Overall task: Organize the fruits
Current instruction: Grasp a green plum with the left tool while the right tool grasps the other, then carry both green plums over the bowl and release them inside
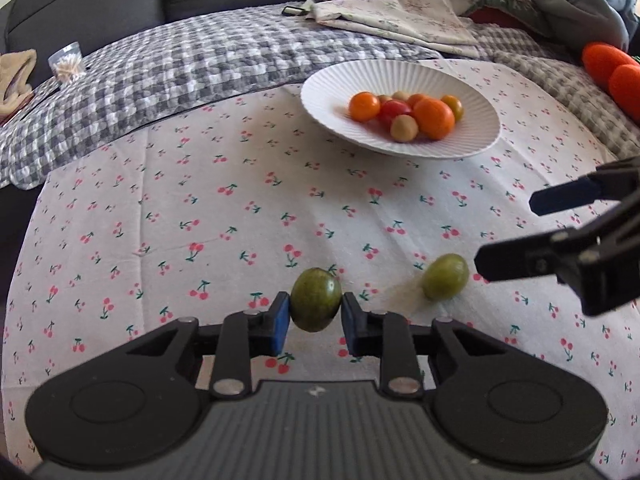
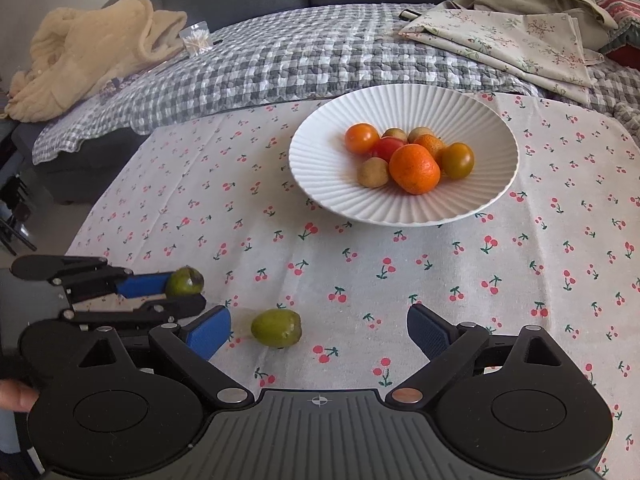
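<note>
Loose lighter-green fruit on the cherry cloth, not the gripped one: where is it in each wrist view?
Left wrist: lighter-green fruit lower right, beside the gripped dark green fruit.
Right wrist: lower left of centre, near the blue pad.
Shared landmark: white ribbed plate.

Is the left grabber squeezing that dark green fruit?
Touching. In the left wrist view, both blue pads of the left gripper press against the sides of the dark green fruit.

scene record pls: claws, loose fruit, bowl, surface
left claw: shut on dark green fruit
right claw: open, nothing between the pads
loose fruit: light green fruit on the cherry-print cloth, ahead of the right claw
bowl: white ribbed bowl, holds orange, red and tan-green fruits
</note>
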{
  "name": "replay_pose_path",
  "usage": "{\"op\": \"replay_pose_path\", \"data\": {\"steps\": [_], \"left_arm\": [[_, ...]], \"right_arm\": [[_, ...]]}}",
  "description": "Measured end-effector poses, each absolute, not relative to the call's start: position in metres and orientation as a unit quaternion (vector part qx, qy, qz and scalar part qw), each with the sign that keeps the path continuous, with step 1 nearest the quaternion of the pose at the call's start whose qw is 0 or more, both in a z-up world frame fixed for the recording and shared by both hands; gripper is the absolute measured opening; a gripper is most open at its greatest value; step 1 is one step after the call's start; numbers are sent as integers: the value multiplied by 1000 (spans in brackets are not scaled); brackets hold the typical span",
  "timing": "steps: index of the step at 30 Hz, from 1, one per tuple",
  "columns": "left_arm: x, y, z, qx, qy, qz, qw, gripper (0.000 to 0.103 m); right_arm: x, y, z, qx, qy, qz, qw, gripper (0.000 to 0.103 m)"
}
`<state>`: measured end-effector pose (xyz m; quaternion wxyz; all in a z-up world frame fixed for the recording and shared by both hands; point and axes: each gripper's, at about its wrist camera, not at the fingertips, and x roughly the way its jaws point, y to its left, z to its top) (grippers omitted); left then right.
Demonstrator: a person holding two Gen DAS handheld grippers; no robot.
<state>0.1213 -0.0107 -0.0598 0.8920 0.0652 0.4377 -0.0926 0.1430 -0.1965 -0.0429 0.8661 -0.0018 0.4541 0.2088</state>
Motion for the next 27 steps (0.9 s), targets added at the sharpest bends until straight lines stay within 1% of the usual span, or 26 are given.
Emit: {"op": "replay_pose_path", "data": {"steps": [4,5,6,7,8,9,10,11,27], "left_arm": [[123,-2,-59,47,443,-76,892,26],[124,0,-59,43,444,-73,892,26],[124,1,-59,41,446,-72,891,26],[125,1,-59,41,446,-71,891,26],[125,1,-60,40,447,-70,891,26],[125,1,-60,40,447,-71,891,26],[125,0,-60,40,448,-71,891,26],[125,0,-60,40,448,-71,891,26],[126,1,-56,30,440,-67,895,26]], "right_arm": [[138,-176,-53,-29,453,227,862,90],[138,-171,-57,-33,453,230,861,87],[138,-167,-60,-36,454,232,860,81],[138,-163,-63,-38,454,233,859,77],[138,-161,-65,-41,455,233,859,71],[139,-159,-68,-45,457,231,858,58],[140,-157,-71,-50,463,227,855,48],[141,-156,-73,-54,466,225,854,32],[138,-162,-52,-50,441,228,867,33]]}}
